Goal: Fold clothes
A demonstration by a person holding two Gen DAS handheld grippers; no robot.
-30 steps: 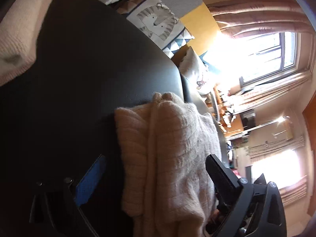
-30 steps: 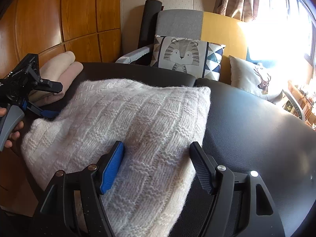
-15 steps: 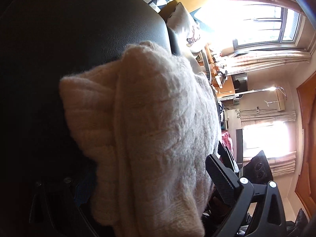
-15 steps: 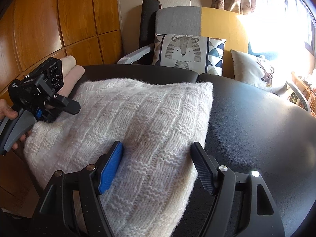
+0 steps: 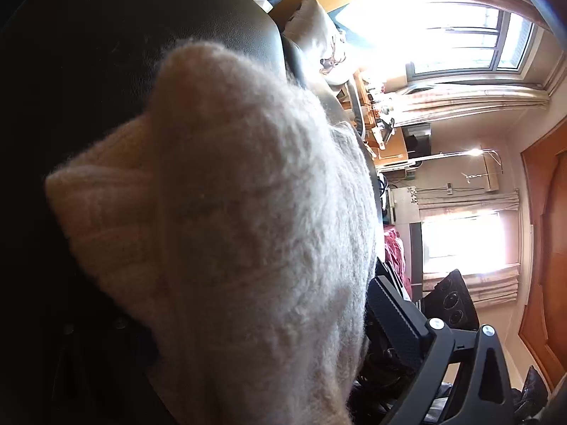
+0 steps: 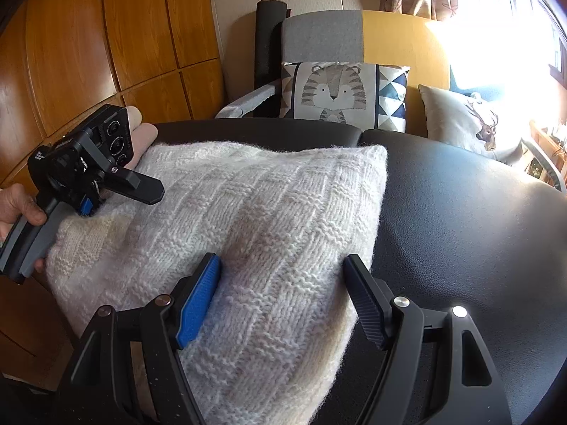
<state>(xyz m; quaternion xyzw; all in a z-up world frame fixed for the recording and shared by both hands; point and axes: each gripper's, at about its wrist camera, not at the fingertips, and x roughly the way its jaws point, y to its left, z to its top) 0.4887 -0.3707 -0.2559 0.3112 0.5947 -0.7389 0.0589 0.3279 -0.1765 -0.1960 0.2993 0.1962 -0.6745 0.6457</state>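
A folded cream knit sweater [image 6: 269, 205] lies on a black leather surface [image 6: 460, 219]. My right gripper [image 6: 281, 262] stands wide over the sweater's near right part. Its blue pad [image 6: 198, 301] rests on the knit and the other finger sits at the right edge. A person's hand holds my left gripper [image 6: 120, 198] at the sweater's left edge, one finger above the knit and the blue pad below. In the left wrist view the sweater [image 5: 230, 230] fills the space in my left gripper [image 5: 255, 301]; one finger is hidden behind it.
Folded beige clothes [image 6: 141, 131] lie at the far left, behind the left gripper. A tiger cushion [image 6: 336, 92] and a deer cushion [image 6: 467, 120] sit on a chair beyond the surface. Wooden panels [image 6: 88, 53] line the left side.
My left gripper has moved in over the sweater's left edge, so the knit now fills its view. The right gripper and the sweater have stayed put.
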